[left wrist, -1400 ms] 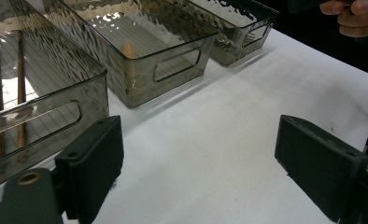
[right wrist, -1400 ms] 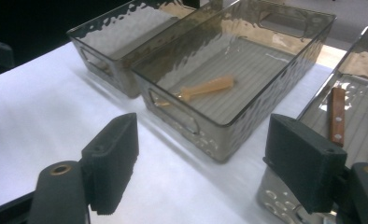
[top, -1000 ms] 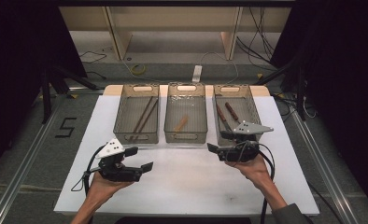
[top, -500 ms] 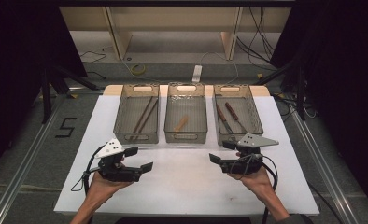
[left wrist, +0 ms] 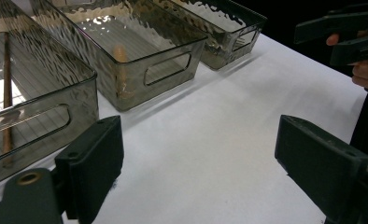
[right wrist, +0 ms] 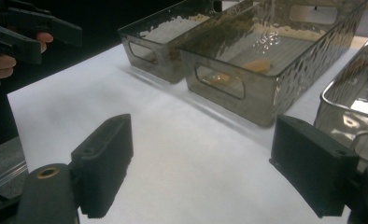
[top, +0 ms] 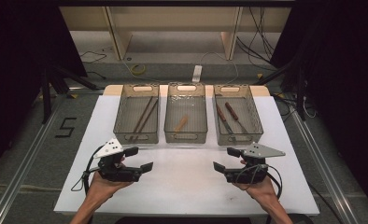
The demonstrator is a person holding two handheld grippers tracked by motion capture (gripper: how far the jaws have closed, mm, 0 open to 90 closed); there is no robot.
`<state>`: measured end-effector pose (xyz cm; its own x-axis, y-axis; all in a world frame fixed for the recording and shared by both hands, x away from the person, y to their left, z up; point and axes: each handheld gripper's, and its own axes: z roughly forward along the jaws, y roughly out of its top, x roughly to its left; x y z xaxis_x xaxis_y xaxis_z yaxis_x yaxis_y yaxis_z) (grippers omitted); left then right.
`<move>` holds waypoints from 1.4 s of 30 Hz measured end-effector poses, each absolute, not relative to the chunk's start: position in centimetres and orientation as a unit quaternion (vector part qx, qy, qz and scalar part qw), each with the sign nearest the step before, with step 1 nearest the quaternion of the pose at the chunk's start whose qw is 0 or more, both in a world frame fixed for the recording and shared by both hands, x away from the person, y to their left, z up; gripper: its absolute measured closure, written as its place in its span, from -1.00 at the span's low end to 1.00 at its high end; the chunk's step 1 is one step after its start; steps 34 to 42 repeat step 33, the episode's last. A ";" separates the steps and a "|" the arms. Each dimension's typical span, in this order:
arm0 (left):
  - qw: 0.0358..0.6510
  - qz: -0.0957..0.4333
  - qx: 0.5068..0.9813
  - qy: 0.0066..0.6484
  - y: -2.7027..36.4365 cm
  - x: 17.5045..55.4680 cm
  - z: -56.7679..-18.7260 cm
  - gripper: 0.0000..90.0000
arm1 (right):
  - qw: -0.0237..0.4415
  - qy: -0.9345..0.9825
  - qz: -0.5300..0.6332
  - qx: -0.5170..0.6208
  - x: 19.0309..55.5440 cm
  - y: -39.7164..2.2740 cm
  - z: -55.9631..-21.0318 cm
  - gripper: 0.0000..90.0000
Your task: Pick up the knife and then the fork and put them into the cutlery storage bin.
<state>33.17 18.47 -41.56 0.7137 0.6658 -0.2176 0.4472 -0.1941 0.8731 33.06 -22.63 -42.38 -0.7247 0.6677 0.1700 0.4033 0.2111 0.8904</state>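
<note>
Smoked-plastic bins (top: 185,119) are lined up on the white desk (top: 187,186), with utensils already sorted inside: sticks at left, what may be a wooden piece in the middle, two knives at right. Nothing is held; the right hand-held gripper (top: 226,159), its jaws just widened, and the left hand-held gripper (top: 138,159) are both seen apart. The middle bin's handle slot (right wrist: 219,80) is shown from close by in the right gripper view.

light falls from above onto the white table (top: 182,186), which reads bright while the surroundings drop to near black. the high view is soft and a little grainy. in the gripper views the bins (left wrist: 140,60) carry rippled glare on their walls and cast short soft shadows; the near jaws are dark and slightly blurred.
</note>
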 end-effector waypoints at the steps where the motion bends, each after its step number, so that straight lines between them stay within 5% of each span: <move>1: 0.520 0.104 0.765 0.364 18.5 33.1 -41.6 -0.67 | 0.127 0.769 0.521 0.348 33.0 -22.7 -42.5 -0.54; 42: 0.521 0.099 0.766 0.363 18.4 33.2 -41.6 -0.67 | 0.137 0.770 0.513 0.353 32.0 -23.0 -43.2 -0.55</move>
